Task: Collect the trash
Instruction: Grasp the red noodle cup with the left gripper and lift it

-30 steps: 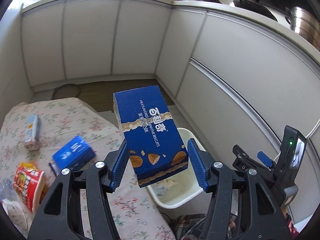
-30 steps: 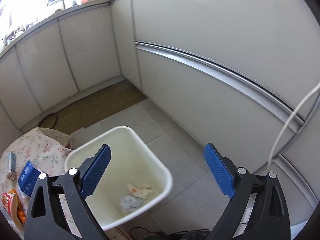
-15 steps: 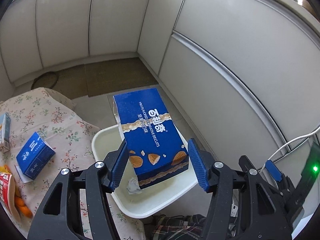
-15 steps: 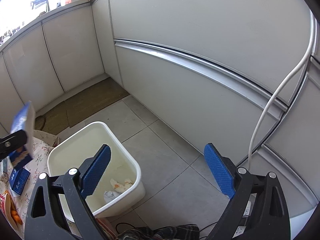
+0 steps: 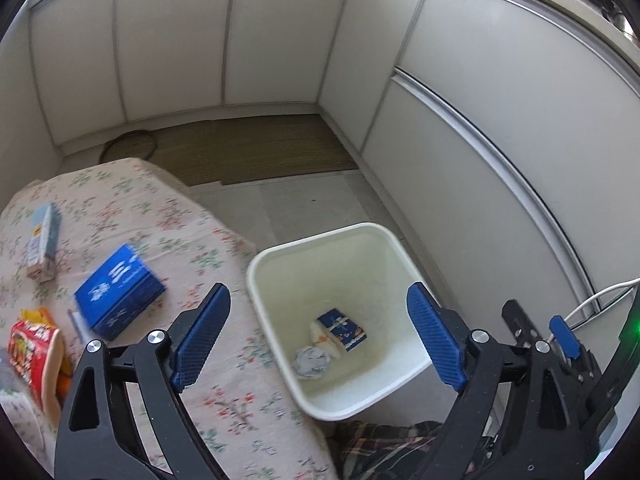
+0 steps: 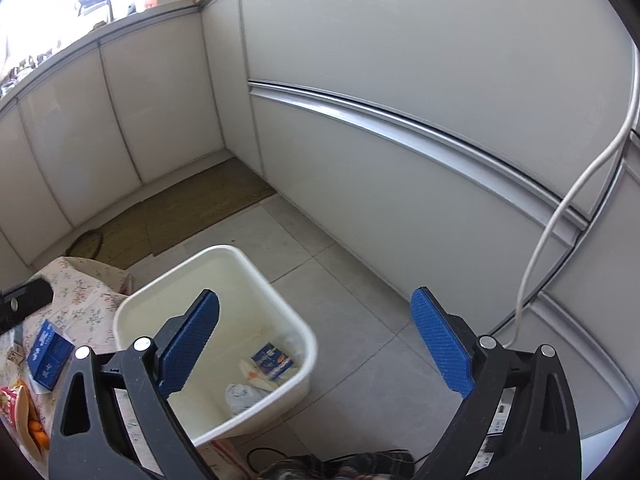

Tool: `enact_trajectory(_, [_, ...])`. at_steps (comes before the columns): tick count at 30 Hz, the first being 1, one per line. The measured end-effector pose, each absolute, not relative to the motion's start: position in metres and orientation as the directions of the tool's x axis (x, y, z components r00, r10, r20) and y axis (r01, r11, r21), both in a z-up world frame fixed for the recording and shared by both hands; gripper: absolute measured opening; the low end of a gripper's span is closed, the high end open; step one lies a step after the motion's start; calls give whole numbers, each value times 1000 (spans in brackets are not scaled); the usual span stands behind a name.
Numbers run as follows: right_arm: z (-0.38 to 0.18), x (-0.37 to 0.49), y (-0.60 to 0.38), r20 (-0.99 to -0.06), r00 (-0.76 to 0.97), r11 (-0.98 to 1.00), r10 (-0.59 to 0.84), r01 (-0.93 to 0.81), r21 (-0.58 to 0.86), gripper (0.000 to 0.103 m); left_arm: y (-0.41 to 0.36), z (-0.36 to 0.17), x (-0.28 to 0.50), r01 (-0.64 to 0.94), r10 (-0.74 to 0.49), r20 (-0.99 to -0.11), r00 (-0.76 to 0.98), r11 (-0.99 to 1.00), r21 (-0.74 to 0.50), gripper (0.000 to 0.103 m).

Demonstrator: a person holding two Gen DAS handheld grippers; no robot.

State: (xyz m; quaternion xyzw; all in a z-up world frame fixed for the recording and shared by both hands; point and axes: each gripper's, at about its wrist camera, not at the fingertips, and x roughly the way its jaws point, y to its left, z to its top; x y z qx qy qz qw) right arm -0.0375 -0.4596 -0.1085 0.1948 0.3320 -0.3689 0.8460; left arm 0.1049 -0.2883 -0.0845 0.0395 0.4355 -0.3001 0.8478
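Left gripper (image 5: 316, 340) spread wide, holding nothing, above white trash bin (image 5: 276, 254). Right gripper (image 6: 316, 344) likewise apart, empty. Blue biscuit box (image 5: 342, 329) lying inside bin beside crumpled paper (image 5: 310, 362). Another blue box (image 5: 120, 290) left, on floral tablecloth (image 5: 168, 216).

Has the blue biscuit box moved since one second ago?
Yes. It left the left hand-held gripper, now open, and dropped into the white bin, where the biscuit box lies beside crumpled paper.

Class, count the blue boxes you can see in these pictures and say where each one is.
2: the biscuit box lies inside the white bin; another blue box lies on the floral tablecloth. Others may be hidden.
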Motion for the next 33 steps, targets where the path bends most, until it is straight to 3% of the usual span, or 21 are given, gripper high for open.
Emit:
enact_trajectory(12, [-149,22,-353,-758,601,824,-253,544,157,94,-150,-110,120,323,-273,-820,503,939,-115,94])
enact_trajectory(16, [-169,35,-319,-769,614,890,-177,433,141,94,-110,-122,133,274,-146,-854,499,962,-5,96])
enact_trajectory(24, [-184,40,-321,-786,602,891,-140,422,165,94,-64,-161,178,301,88,-929,361,931,205,96])
enact_trajectory(33, [-191,42,-326,-803,585,880,-117,435,188,94,-54,-187,199,347,176,-944,281,898,270,96])
